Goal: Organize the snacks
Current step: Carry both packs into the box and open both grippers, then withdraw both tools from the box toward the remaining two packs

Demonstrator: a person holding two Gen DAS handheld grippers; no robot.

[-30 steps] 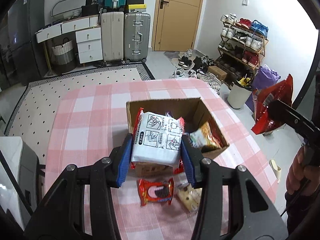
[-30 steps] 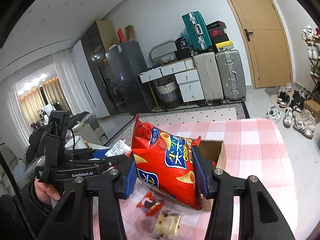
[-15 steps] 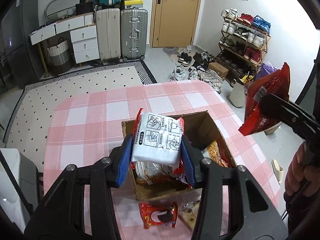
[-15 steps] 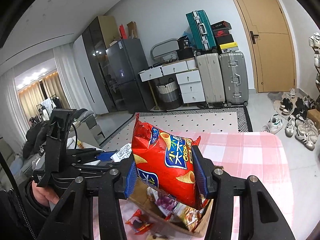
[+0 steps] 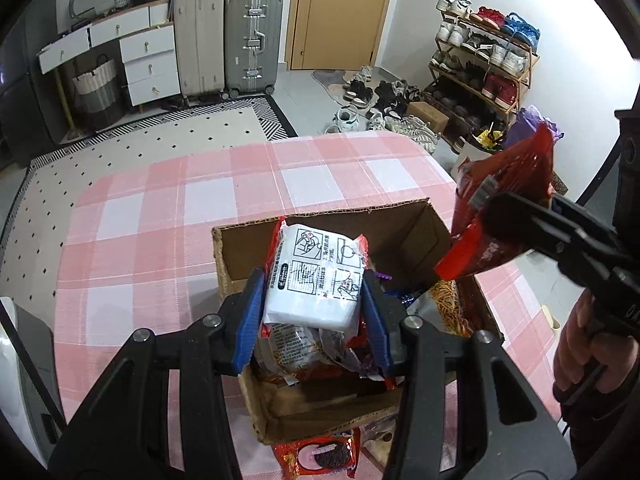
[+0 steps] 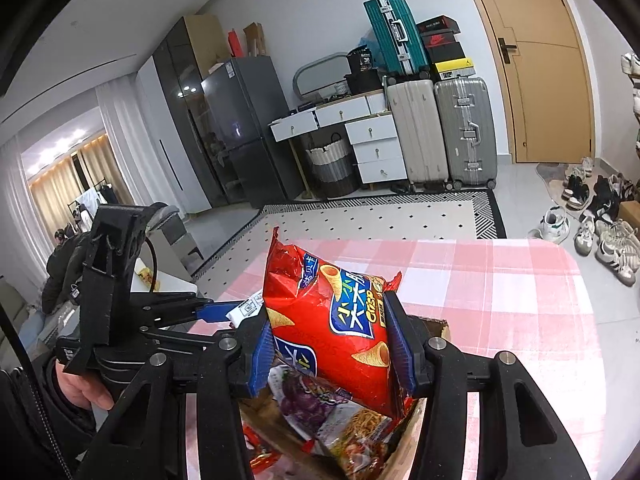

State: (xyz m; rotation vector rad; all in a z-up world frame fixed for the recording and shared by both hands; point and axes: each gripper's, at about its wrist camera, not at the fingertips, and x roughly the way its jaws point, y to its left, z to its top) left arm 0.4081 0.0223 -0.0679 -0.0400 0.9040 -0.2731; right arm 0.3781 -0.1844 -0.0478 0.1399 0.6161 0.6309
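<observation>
My left gripper (image 5: 314, 316) is shut on a white noodle packet (image 5: 316, 280) and holds it over the open cardboard box (image 5: 320, 222) on the pink checked table. My right gripper (image 6: 330, 354) is shut on a red crisp bag (image 6: 332, 324), held above the box's right side; the bag also shows in the left wrist view (image 5: 504, 208). Several snack packets (image 6: 336, 420) lie inside the box. The left gripper (image 6: 216, 310) with the packet's edge shows at the left of the right wrist view.
A red cookie packet (image 5: 320, 454) lies on the pink tablecloth (image 5: 160, 208) just in front of the box. Suitcases (image 5: 236, 40), drawers and a shoe rack (image 5: 480, 64) stand beyond the table. The table's far edge is rounded.
Both grippers have moved forward over the box with their snacks. The box now sits under them, and the loose packets on the table have slid toward the bottom of the views.
</observation>
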